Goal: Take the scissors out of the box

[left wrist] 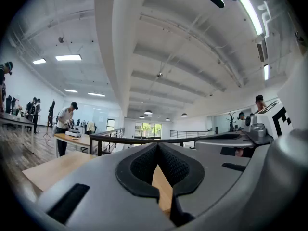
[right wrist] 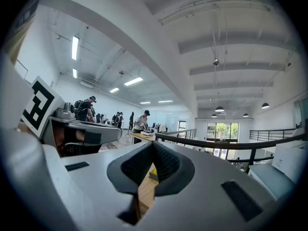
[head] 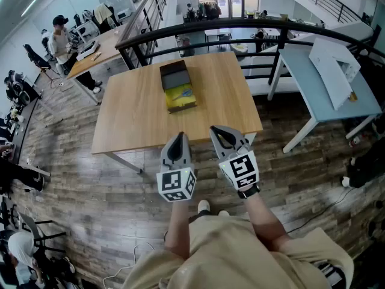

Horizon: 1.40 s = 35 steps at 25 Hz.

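So both tongs are basically parked here. The left gripper (head: 177, 138) and the right gripper (head: 221, 131) are held out level, side by side, just over the near edge of the square light-wood table (head: 138, 113). They're close to each other but not touching. In each gripper's own view the black ribbed pads meet at the tips, so both pairs of jaws are squeezed fully together with nothing pinched between them. All you see through the little gap under the tips is tabletop.

The small oblong box (head: 178, 88), dark on its far half and yellow on its near half, sits flat on the table a bit past the middle, well apart from both grippers and roughly straight ahead of them. A sliver of its yellow end also peeks through under the right gripper's closed pads. There's something bluish on the yellow part, but honestly I can't tell whether that's the scissors, it's too small to make out.

Round about: a black metal railing (head: 240, 24) curves past the table's far side, a pale blue table (head: 325, 83) stands off to the right with a white angular carton (head: 334, 65) on it, and a person in a white shirt and dark cap (head: 59, 41) stands at a long desk far left, over the grey-brown plank floor (head: 78, 179)
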Motion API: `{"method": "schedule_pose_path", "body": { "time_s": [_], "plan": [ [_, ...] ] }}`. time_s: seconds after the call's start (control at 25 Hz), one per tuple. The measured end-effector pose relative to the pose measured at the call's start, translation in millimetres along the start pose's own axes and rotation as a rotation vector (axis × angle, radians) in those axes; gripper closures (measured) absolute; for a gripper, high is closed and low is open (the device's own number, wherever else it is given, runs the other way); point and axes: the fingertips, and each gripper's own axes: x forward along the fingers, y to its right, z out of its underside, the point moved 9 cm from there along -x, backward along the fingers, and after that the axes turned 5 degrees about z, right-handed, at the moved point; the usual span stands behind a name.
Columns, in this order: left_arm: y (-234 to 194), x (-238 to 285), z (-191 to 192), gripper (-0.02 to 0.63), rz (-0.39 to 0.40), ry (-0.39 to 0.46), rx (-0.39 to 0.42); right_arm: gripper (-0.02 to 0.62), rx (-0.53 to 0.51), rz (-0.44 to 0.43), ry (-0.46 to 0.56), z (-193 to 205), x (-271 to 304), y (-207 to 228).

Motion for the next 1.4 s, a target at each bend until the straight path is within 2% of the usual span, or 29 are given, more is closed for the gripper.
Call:
{"method": "schedule_pose_path", "body": {
  "time_s": [0.2,0.32,0.48,0.68,0.84,1.04,1.16,1.4],
  "plan": [
    [13.1,1.7,-0.3,0.594,-0.013,-0.008,0.027,0.581,0.033,0.009,0.020,0.6,-9.5,12.6],
    [16.5,1.8,0.4,0.595,0.012,-0.025,0.042,0.581,0.032,0.028,0.024,1.2,-10.0,14.5],
    [15.3,4.6,2.2,0.594,0.029,-0.019,0.027,0.581,0.053,0.059,0.001,6.4,-3.7,20.9],
    [-2.1,11.5,15.4,0.594,-0.030,-0.018,-0.028,0.581,0.056,0.112,-0.024,18.4,7.1,22.1],
    [-24.3,32.5,27.5,0.594,-0.009,-0.040,-0.064,0.581,0.063,0.121,-0.017,24.8,33.4,25.7],
    [-70.4,74.6,30.0,0.594,0.006,-0.048,-0.048,0.581,0.084,0.037,-0.025,25.7,98.1,25.3],
    [-102.2,105.9,25.3,0.594,0.030,-0.038,-0.041,0.581,0.119,-0.006,0.003,20.1,142.0,27.0],
    [-167.6,159.9,16.7,0.594,0.025,-0.005,-0.049,0.581,0.136,-0.107,0.057,9.0,221.0,28.2]
  ]
}}
